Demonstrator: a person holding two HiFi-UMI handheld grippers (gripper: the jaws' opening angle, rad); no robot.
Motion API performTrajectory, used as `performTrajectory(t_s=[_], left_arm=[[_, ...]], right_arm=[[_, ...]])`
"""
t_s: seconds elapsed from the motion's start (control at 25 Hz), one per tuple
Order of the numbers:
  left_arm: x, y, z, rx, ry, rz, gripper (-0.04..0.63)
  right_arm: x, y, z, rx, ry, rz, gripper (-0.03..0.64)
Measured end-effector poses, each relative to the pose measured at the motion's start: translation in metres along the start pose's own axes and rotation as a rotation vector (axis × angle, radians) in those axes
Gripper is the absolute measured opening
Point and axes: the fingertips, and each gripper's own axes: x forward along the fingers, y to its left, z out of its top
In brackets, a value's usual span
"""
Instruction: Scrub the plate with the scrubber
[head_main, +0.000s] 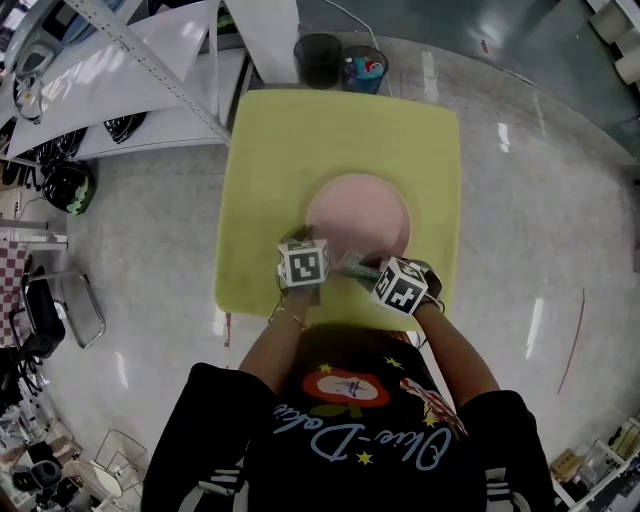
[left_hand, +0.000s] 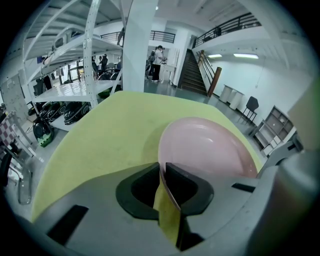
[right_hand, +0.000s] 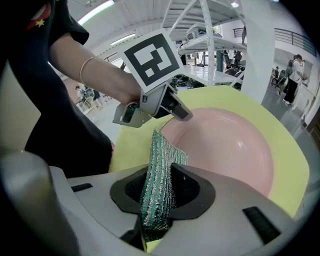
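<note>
A square yellow-green counter stands on a glossy grey floor, with white shelving to one side, and the pink plate lies near the person's edge of it. The left hand-held gripper is closed narrowly on the plate's near rim. The right hand-held gripper is clamped on the green scrubber, whose tip is at that same rim.

Left forearm and right forearm reach forward, elbows bent, tools side by side and pitched steeply down. The left gripper has its jaws nearly together, clamped on the plate rim. The right gripper is closed on the scrubber, apparently rolled slightly toward its neighbour
</note>
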Motion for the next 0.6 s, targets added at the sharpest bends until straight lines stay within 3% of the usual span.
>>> performTrajectory(t_s=[0.28, 0.6], left_arm=[[0.000, 0.001, 0.000, 0.042, -0.010, -0.026, 0.037], [-0.011, 0.002, 0.002, 0.032, -0.030, -0.065, 0.066]], right_arm=[[-0.006, -0.004, 0.005, 0.005, -0.046, -0.022, 0.077], [-0.013, -0.009, 0.010, 0.008, -0.093, -0.073, 0.071]])
